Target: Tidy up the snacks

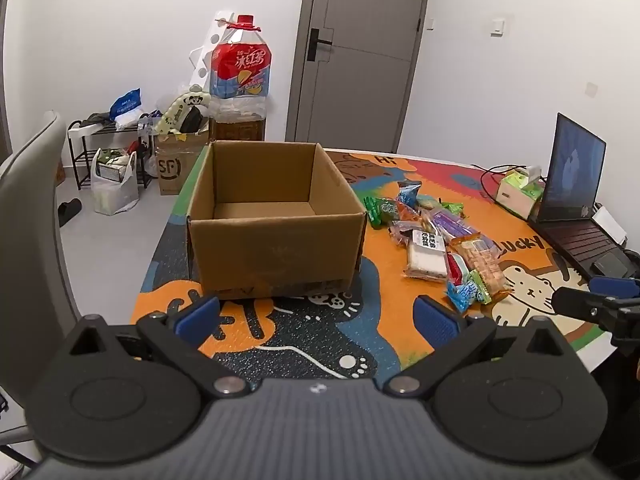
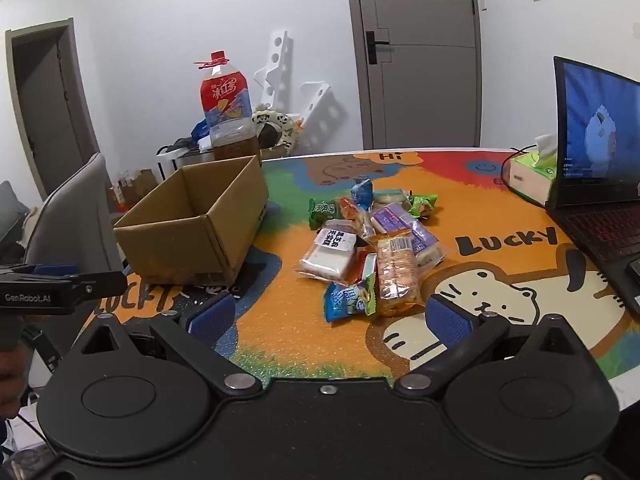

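An open, empty cardboard box (image 1: pixel 276 252) stands on the colourful table mat; it also shows in the right wrist view (image 2: pixel 192 236). A pile of wrapped snacks (image 1: pixel 436 240) lies to its right, also seen in the right wrist view (image 2: pixel 368 248). My left gripper (image 1: pixel 318 318) is open and empty, just in front of the box. My right gripper (image 2: pixel 330 316) is open and empty, just short of a blue snack packet (image 2: pixel 348 300) at the pile's near edge. The right gripper's tip shows in the left wrist view (image 1: pixel 592 300).
A laptop (image 2: pixel 600 152) stands open at the table's right, with a tissue box (image 2: pixel 534 174) beside it. A large iced-tea bottle (image 2: pixel 226 112) stands behind the box. A grey chair (image 1: pixel 28 208) is at the left. Bags and a shelf sit on the floor (image 1: pixel 116 184).
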The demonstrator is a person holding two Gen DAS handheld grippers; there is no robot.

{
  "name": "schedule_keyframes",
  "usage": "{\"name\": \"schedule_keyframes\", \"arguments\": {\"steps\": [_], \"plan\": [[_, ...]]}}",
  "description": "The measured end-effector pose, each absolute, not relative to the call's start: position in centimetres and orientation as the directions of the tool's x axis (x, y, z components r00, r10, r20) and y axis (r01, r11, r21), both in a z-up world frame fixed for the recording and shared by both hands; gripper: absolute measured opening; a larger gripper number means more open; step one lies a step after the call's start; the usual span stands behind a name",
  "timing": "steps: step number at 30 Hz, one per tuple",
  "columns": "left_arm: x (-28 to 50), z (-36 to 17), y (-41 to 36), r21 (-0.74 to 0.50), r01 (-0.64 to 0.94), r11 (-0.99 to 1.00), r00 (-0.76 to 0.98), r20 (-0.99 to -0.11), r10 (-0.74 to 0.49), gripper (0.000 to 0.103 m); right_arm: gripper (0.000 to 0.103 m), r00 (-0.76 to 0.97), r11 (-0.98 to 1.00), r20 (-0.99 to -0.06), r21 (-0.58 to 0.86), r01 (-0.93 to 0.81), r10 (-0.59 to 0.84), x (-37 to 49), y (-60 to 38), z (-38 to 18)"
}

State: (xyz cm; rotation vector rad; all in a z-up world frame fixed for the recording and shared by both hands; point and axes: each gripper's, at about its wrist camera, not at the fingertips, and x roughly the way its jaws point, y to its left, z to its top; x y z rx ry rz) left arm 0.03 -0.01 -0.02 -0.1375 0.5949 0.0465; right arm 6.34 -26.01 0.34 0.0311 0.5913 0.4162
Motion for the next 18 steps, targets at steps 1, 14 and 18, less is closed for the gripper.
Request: {"name": "schedule_keyframes", "arguments": {"steps": [1,14,18], "plan": [[0.02,-0.01,-0.01,-0.118,-0.083,0.99,0.826,-0.564,0.002,0.102,0.103,0.752,0.919,-0.533,0.154,-0.364,0.387,6.36,-26.13,0.34],[0.02,-0.34,-0.31,-0.101,-0.049,0.994,0.825,-0.565,-0.016,0.102,0.103,0.74,0.92,-0.551,0.178,-0.348,0.386,6.7,-26.45,0.11],[0.04,-0.43,-0.29,-0.103,-0.053,0.993,0.823,-0.568,-0.015,0.102,0.103,0.75,0.926,-0.549,0.155,-0.344,0.37,6.49,-26.46,0.29]]}}
